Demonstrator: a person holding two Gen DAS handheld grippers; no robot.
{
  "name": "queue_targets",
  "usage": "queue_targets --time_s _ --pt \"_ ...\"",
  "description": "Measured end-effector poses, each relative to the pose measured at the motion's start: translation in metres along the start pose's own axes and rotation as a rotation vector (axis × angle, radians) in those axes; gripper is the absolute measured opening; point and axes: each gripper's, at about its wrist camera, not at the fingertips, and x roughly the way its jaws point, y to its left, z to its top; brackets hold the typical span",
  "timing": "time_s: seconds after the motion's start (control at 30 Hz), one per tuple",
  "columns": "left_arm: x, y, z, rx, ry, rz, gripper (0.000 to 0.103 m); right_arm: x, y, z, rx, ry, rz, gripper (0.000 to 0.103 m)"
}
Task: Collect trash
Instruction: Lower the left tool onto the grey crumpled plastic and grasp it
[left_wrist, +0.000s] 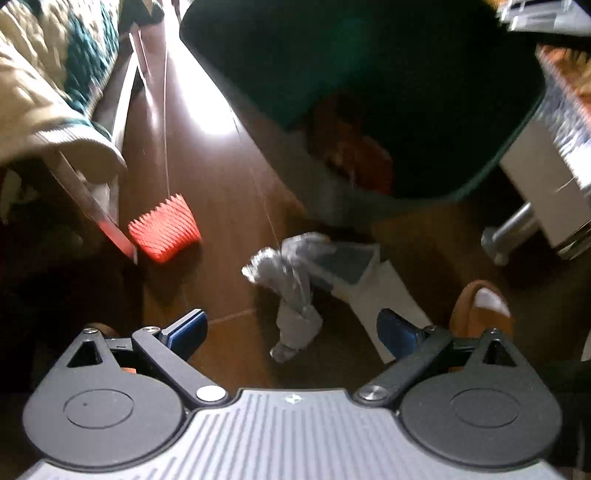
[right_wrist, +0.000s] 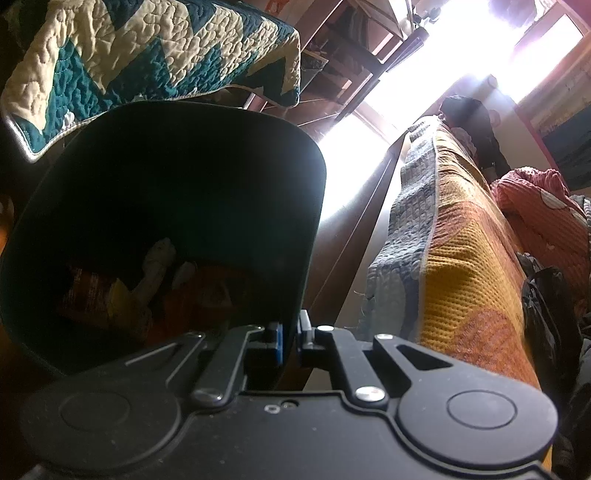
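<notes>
Left gripper (left_wrist: 291, 328): jaws spread wide, nothing between the pads, aimed steeply down at dark wooden floor (left_wrist: 229, 184). Directly ahead, in line with the gap: crumpled clear plastic wrapper (left_wrist: 291, 291), flat on floor, not touched. Just beside it on the right: white paper piece (left_wrist: 384, 291), partly under wrapper. Further left: red pleated cupcake liner (left_wrist: 164, 230), on its side, well apart from wrapper. At right edge: foot in brown slipper (left_wrist: 480, 314). Beyond the wrapper: dark green trash bin (left_wrist: 369, 74), tilted with mouth toward camera, orange and brown trash dimly seen inside. Right gripper (right_wrist: 290, 341): clamped on near rim of trash bin (right_wrist: 184, 166), rim wall pinched between blue pads. Behind the bin: teal-and-cream quilt (right_wrist: 147, 55) on left, orange-and-grey bedspread (right_wrist: 461, 258) on right, bright window (right_wrist: 461, 55) farthest back
</notes>
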Motion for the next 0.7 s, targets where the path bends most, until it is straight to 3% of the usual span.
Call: queue_targets --time_s 0.17,0.43,0.7 --pt "0.042 -0.011 -0.003 -0.038 0.042 0.050 0.099 0.001 0.003 0.000 -0.014 0.007 -0.013 0.006" --pt "0.096 -0.010 -0.010 0.045 0.095 0.069 0.099 0.002 0.003 0.003 -0.013 0.007 -0.011 0.007" --pt "0.138 0.002 -0.007 0.014 0.195 0.022 0.098 0.002 0.004 0.005 -0.019 0.007 -0.015 0.007"
